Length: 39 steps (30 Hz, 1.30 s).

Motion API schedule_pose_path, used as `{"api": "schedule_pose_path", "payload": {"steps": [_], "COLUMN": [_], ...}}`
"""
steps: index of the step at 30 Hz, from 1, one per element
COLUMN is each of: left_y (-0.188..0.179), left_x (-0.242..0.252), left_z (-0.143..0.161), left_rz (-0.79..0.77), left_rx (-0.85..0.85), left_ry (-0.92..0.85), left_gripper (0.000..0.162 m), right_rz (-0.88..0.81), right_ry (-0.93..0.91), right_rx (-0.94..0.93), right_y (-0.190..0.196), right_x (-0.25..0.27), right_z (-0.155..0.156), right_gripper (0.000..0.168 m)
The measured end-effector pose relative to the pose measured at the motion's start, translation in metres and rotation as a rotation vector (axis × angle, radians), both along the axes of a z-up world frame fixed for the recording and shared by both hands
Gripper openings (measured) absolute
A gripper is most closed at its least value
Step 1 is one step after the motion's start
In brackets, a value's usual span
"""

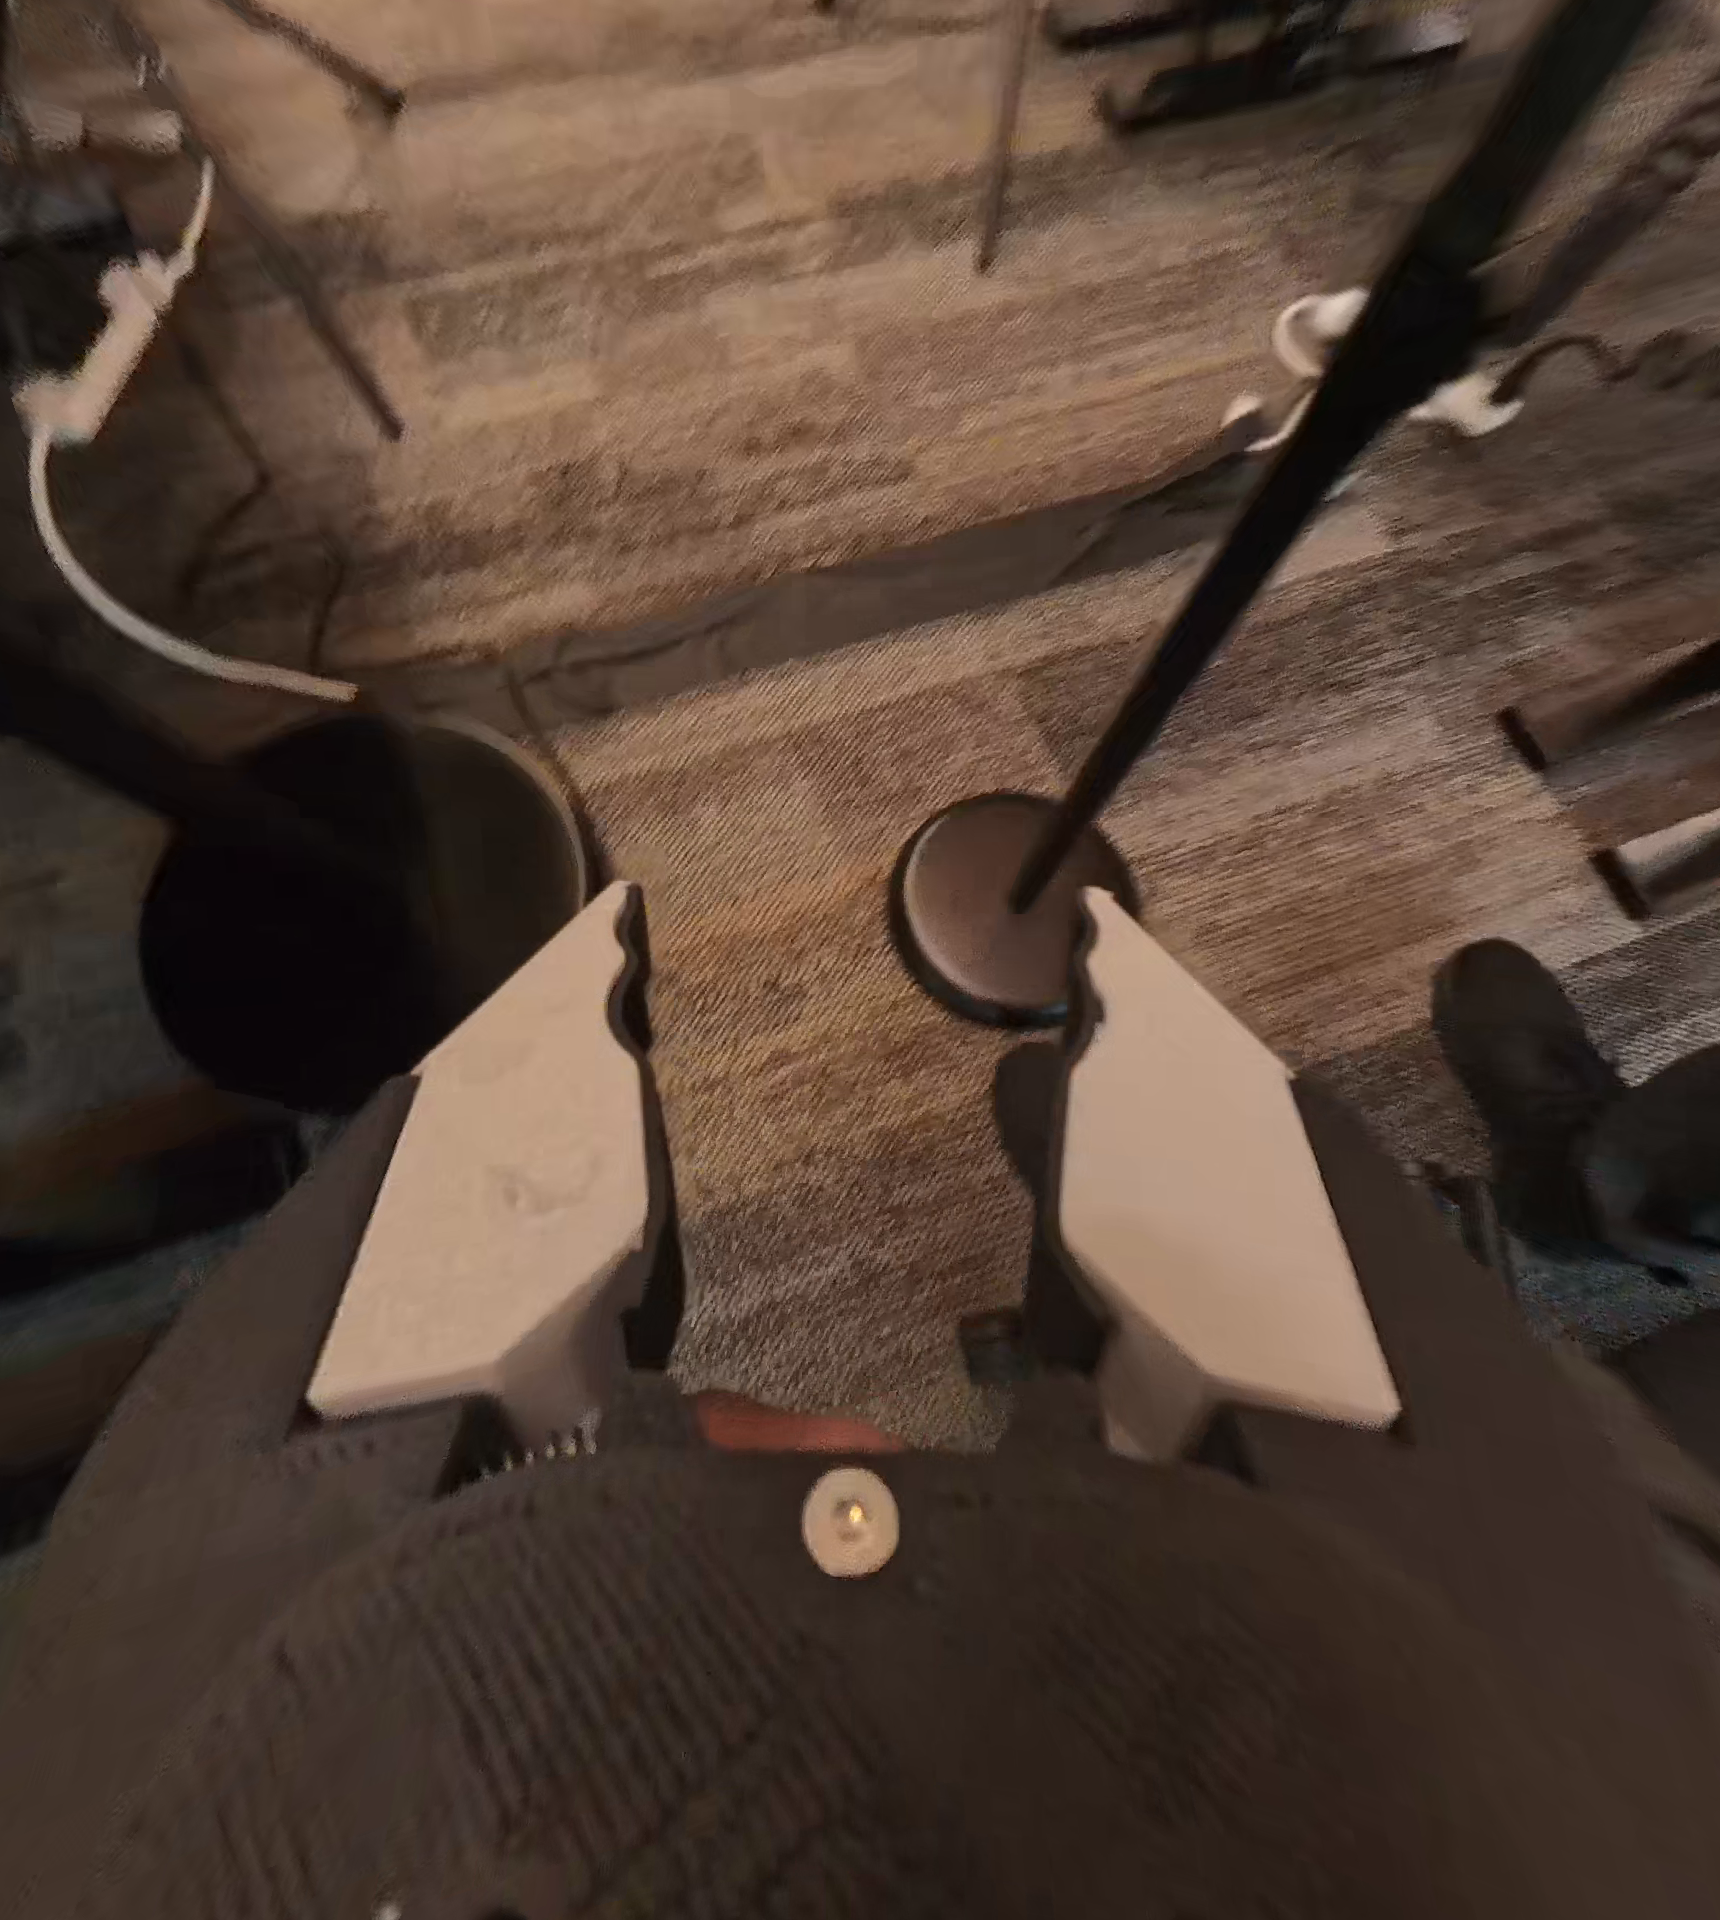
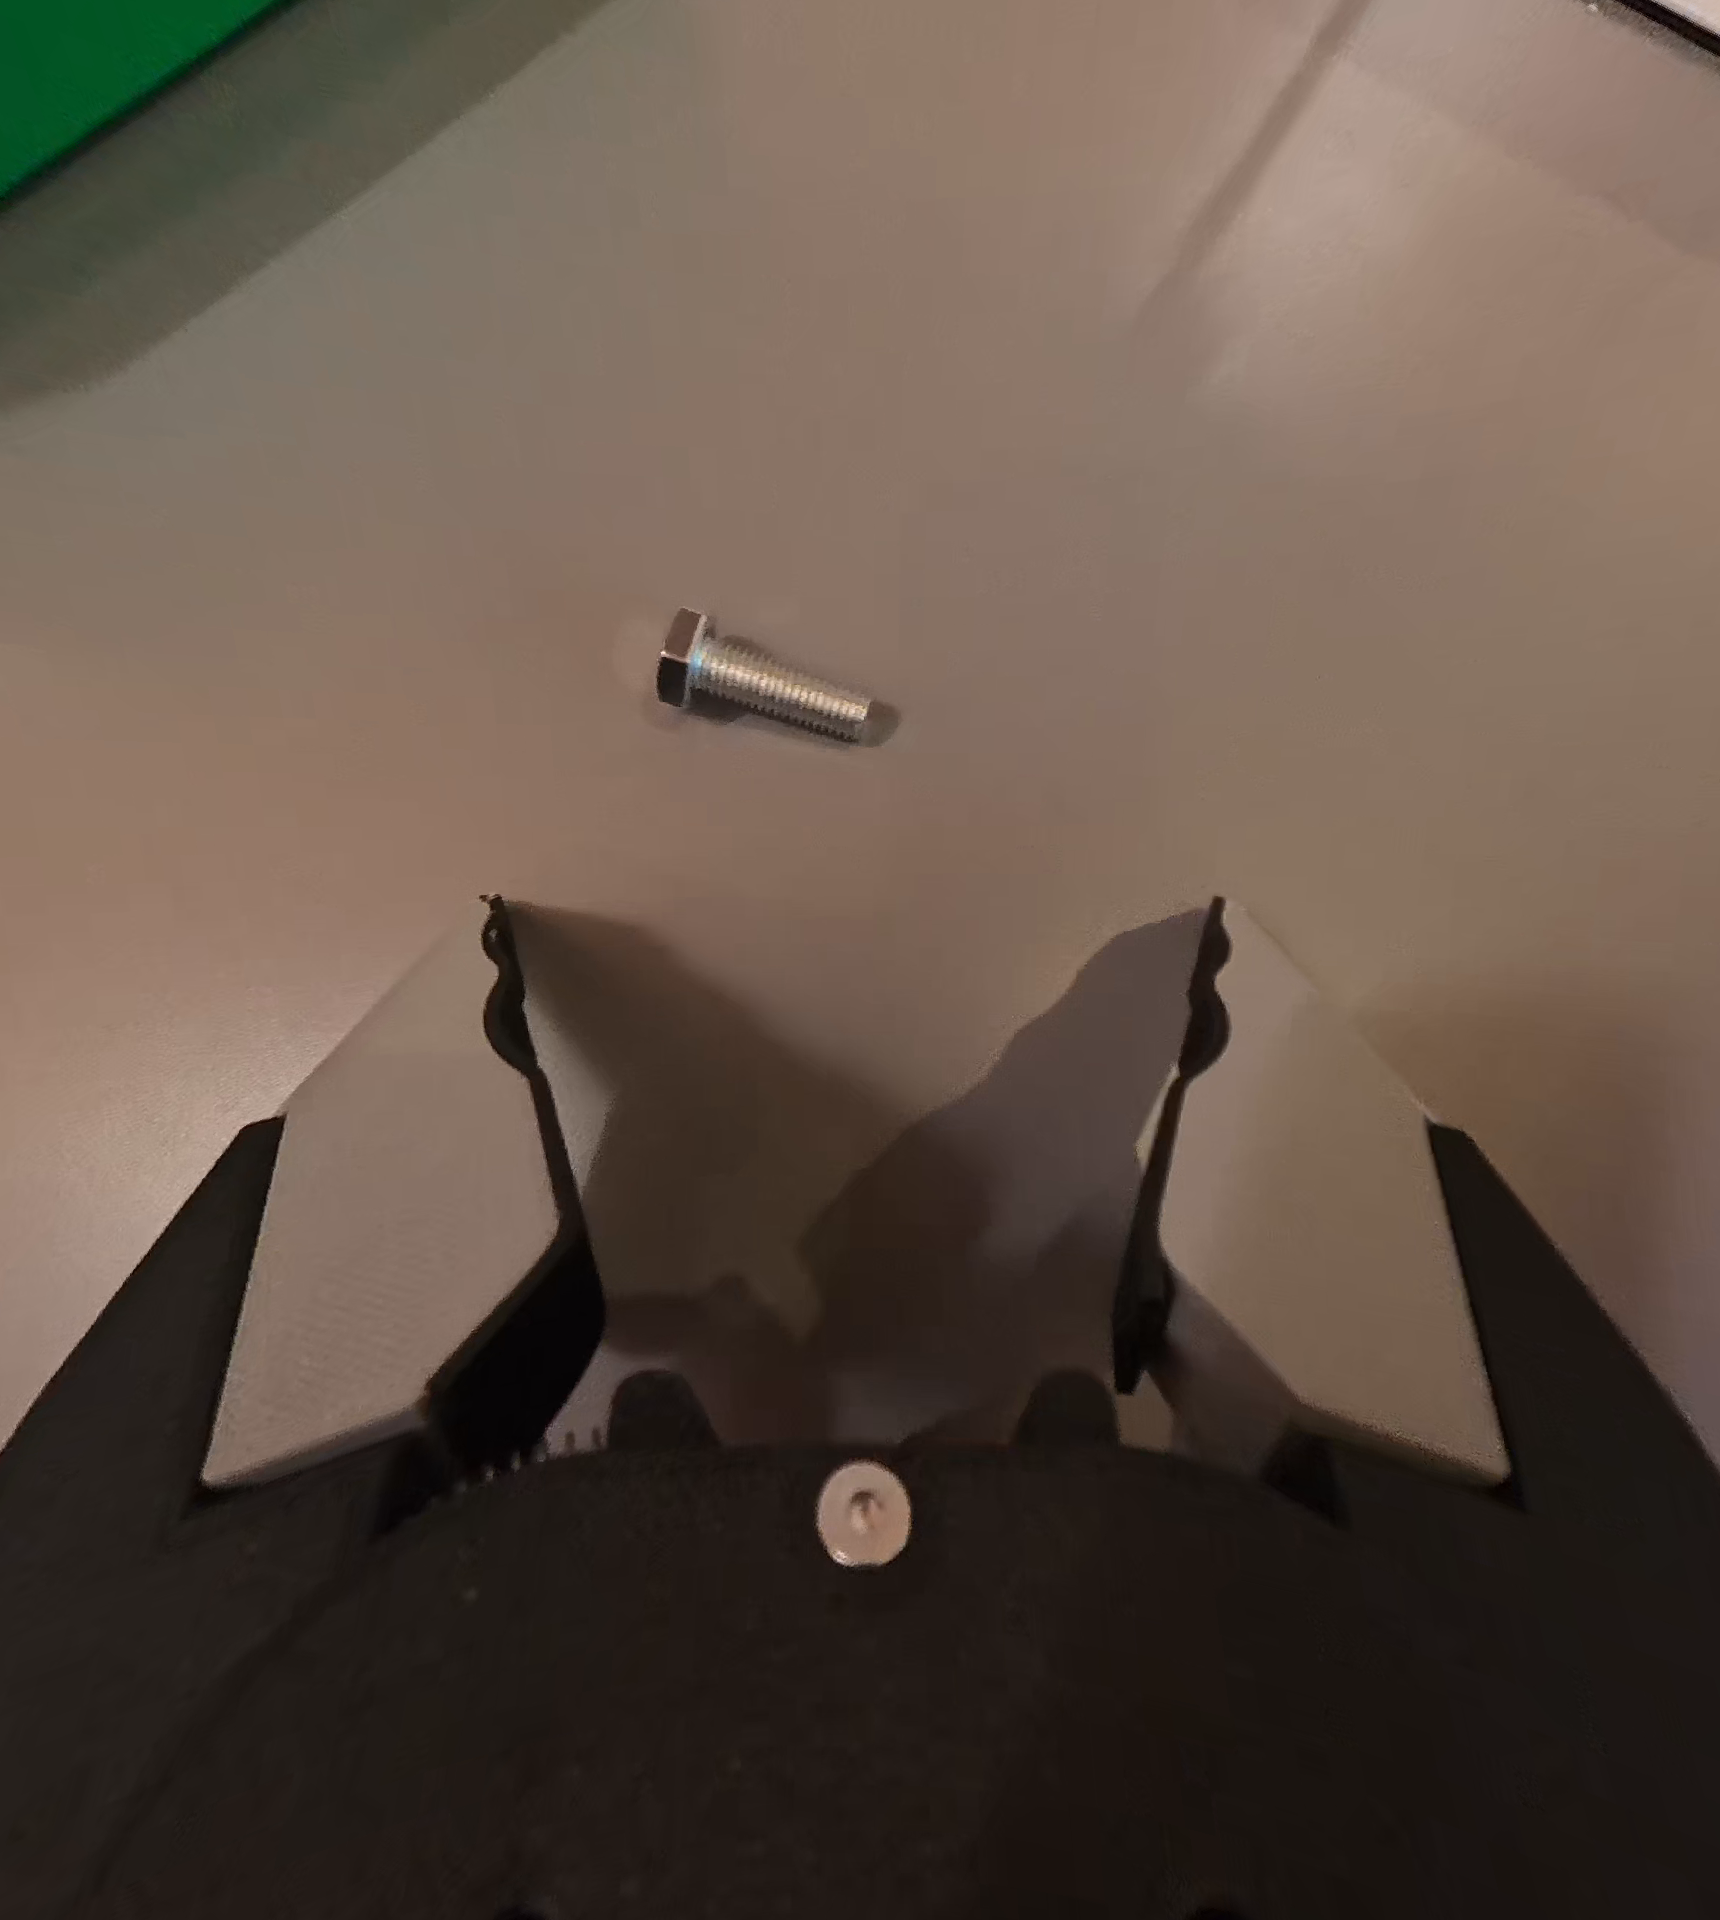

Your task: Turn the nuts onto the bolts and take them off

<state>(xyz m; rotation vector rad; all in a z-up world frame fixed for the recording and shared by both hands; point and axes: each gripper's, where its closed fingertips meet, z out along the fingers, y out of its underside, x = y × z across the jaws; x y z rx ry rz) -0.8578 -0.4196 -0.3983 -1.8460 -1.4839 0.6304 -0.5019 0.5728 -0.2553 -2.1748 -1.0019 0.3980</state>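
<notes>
A silver threaded hex-head steel bolt (image 2: 768,689) lies flat on the smooth grey surface (image 2: 1147,623), ahead of the right gripper (image 2: 851,909), fingers spread; left gripper (image 1: 861,899), fingers spread and empty, above woven carpet (image 1: 814,1091)

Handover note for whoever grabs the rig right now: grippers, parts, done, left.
Left hand-held gripper: open, empty, pointed at the carpet near a round stand base, away from the table.
Right hand-held gripper: open, empty, over the table.
Bolt: lying on its side ahead of the right fingers, bare, no nut on it.
No nut in either view.
Left: find the nut, pick up the bolt, thread on, take off.
</notes>
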Motion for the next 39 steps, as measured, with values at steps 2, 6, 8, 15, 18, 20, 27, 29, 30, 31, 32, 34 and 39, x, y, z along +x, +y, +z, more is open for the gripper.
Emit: {"api": "schedule_pose_path", "payload": {"steps": [2,6,8,15,18,20,27,29,30,31,32,34,39], "left_y": [-0.049,-0.154,-0.198,-0.305,-0.331,-0.345,-0.368,-0.375,-0.377,-0.379,-0.380,-0.384,-0.386], "left_x": [0.002,0.015,0.030,0.057,0.061,0.061,0.060,0.060,0.059,0.057,0.057,0.055,0.058], "left_z": [-0.054,-0.200,-0.274,-0.423,-0.465,-0.486,-0.546,-0.558,-0.563,-0.568,-0.572,-0.579,-0.601], "left_rz": [0.049,0.178,0.255,0.409,0.422,0.406,0.344,0.336,0.343,0.351,0.357,0.356,0.374], "left_rx": [0.036,0.056,0.074,0.015,0.000,-0.026,-0.039,-0.072,-0.069,-0.053,-0.044,-0.051,-0.077], "left_ry": [-0.076,-0.240,-0.349,-0.518,-0.553,-0.542,-0.589,-0.602,-0.599,-0.605,-0.615,-0.615,-0.659], "left_gripper": [0.075,0.066,0.066,0.065,0.064,0.057,0.044,0.042,0.040,0.040,0.040,0.036,0.032], "right_rz": [-0.024,-0.061,-0.079,-0.064,-0.064,-0.064,-0.064,-0.064,-0.064,-0.064,-0.064,-0.064,-0.064], "right_ry": [-0.007,-0.019,-0.024,-0.030,-0.030,-0.030,-0.030,-0.030,-0.030,-0.030,-0.030,-0.030,-0.030], "right_rx": [-0.007,-0.020,-0.026,-0.031,-0.031,-0.031,-0.031,-0.031,-0.031,-0.031,-0.031,-0.031,-0.031], "right_y": [0.004,0.010,0.012,0.010,0.010,0.010,0.010,0.010,0.010,0.010,0.011,0.011,0.011], "right_x": [0.003,0.007,0.009,0.007,0.007,0.007,0.007,0.007,0.007,0.007,0.007,0.007,0.007], "right_z": [-0.001,-0.004,-0.005,-0.006,-0.006,-0.006,-0.006,-0.006,-0.006,-0.006,-0.006,-0.006,-0.006], "right_gripper": [0.133,0.145,0.151,0.156,0.156,0.156,0.156,0.156,0.156,0.156,0.156,0.156,0.156]}}
